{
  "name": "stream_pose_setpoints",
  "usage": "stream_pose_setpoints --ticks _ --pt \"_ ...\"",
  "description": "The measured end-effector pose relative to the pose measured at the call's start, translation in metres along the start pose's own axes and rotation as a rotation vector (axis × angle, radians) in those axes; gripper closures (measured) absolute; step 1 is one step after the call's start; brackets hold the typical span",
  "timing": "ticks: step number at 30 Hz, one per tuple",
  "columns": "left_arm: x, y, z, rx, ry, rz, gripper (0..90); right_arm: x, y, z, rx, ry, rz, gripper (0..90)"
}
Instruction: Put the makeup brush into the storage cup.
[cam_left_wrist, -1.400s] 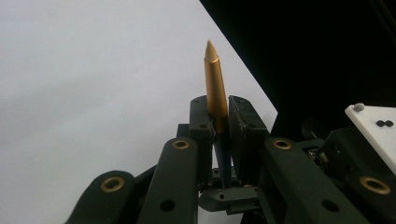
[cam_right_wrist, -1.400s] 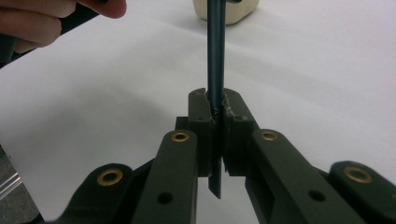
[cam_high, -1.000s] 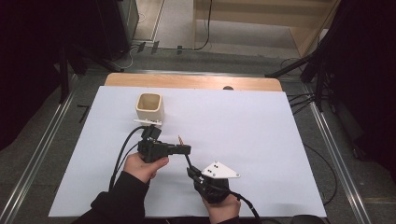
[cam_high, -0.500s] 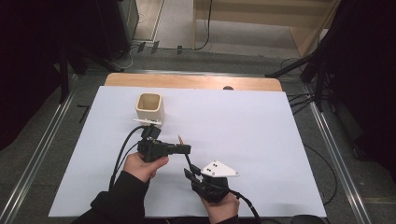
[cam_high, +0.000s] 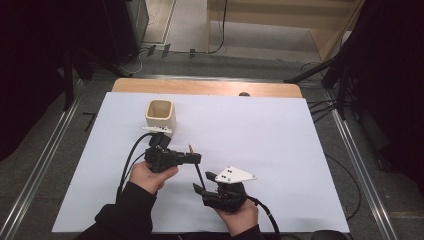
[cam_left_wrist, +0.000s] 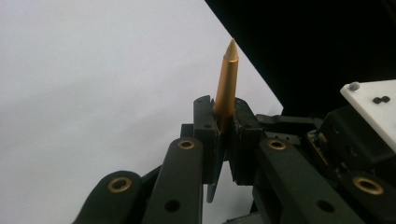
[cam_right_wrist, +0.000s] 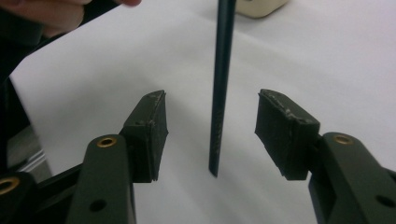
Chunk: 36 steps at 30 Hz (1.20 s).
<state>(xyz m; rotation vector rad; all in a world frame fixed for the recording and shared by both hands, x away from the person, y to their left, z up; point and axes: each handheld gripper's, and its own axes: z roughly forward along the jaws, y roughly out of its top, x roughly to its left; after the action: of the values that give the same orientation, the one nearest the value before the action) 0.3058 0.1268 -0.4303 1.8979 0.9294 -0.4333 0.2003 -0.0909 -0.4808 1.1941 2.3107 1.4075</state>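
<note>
Left gripper (cam_left_wrist: 226, 135) is clamped on the pen (cam_left_wrist: 226, 88), so centre your wide-open right gripper (cam_right_wrist: 212, 128) on its barrel before squeezing.

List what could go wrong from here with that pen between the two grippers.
1. The left gripper pinches the pen near its gold tip, so the long dark shaft hangs free and could pivot or slip.
2. The right gripper is open, with the pen's end between its jaws but touching neither. Closing off-centre could knock the pen sideways.
3. If the left gripper lets go first, the pen would probably drop onto the white table cover.
</note>
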Motion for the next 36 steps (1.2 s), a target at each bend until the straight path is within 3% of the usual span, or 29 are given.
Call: stream_pose_setpoints --ticks 4,9,12,18,19,24,29,33,36 --pt "0.000 0.001 -0.003 0.003 0.021 0.022 84.0 -0.005 0.007 0.001 0.036 0.028 -0.025 42.3" --pt "0.003 0.001 -0.005 0.020 0.028 0.033 83.9 -0.014 0.012 0.000 0.039 0.087 -0.012 37.2" --pt "0.005 0.001 -0.005 0.031 0.031 0.032 83.9 -0.016 0.013 0.001 0.063 0.118 -0.043 34.4" --pt "0.007 0.000 -0.003 0.057 0.030 0.044 83.9 -0.025 0.019 0.003 0.113 0.221 -0.050 27.8" --pt "0.007 0.000 -0.003 0.057 0.030 0.044 83.8 -0.025 0.019 0.003 0.113 0.221 -0.050 27.8" --pt "0.009 0.000 -0.002 0.083 0.015 0.057 83.8 -0.036 0.026 0.001 0.127 0.301 -0.077 25.0" --pt "0.010 0.003 -0.004 0.095 -0.002 0.083 83.7 -0.045 0.027 0.000 0.133 0.349 -0.064 25.1" --pt "0.012 0.006 -0.002 0.132 -0.024 0.105 83.7 -0.052 0.028 -0.002 0.122 0.381 -0.083 26.2" --pt "0.012 0.007 0.001 0.159 -0.037 0.129 83.7 -0.056 0.029 -0.003 0.105 0.402 -0.071 27.1"
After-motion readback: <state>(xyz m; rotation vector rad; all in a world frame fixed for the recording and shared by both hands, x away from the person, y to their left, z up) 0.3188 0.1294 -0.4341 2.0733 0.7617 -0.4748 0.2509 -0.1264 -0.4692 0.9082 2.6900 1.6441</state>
